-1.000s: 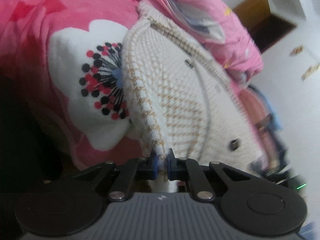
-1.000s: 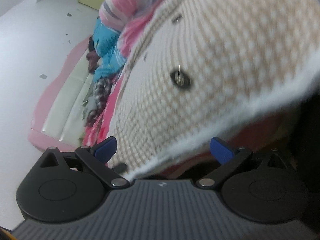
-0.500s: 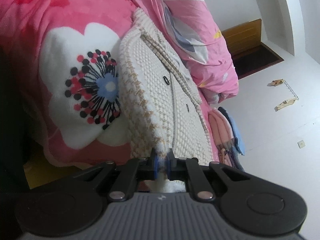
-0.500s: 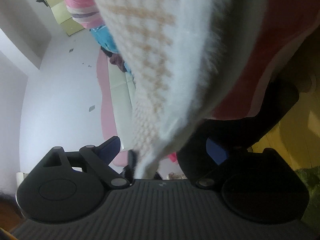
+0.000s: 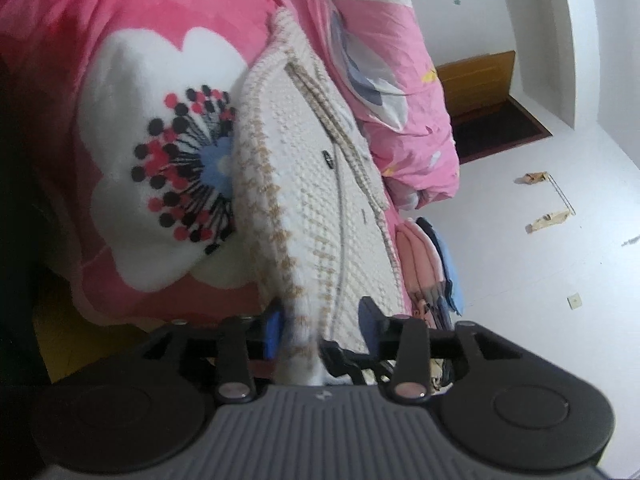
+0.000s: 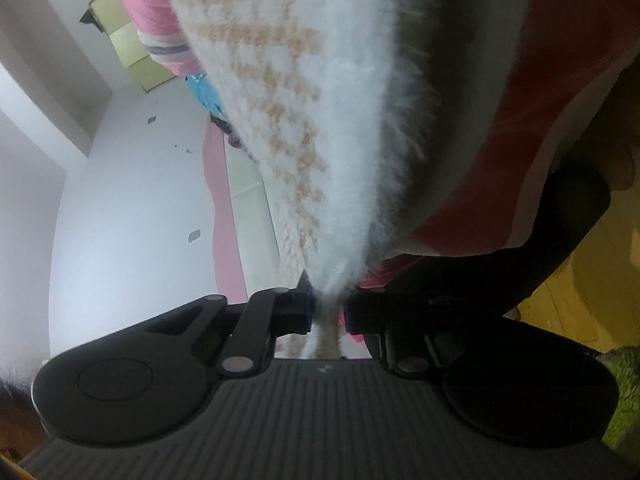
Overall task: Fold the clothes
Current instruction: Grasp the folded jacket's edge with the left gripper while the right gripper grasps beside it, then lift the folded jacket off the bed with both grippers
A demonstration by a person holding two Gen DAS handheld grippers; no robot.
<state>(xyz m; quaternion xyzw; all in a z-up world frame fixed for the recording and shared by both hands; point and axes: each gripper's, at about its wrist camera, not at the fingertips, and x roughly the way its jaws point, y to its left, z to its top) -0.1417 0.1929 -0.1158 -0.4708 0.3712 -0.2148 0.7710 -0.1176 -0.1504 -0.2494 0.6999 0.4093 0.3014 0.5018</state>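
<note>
Both grippers sit at the near hem of the cream knitted cardigan [image 5: 320, 208] on the bed's pink flowered blanket [image 5: 132, 60]. Your left gripper [image 5: 320, 326] has just been opening, its pads now spread around the hem. Your right gripper [image 6: 327, 307] has just been closing and pinches the fuzzy edge. The cardigan's long axis runs away from you.
</note>
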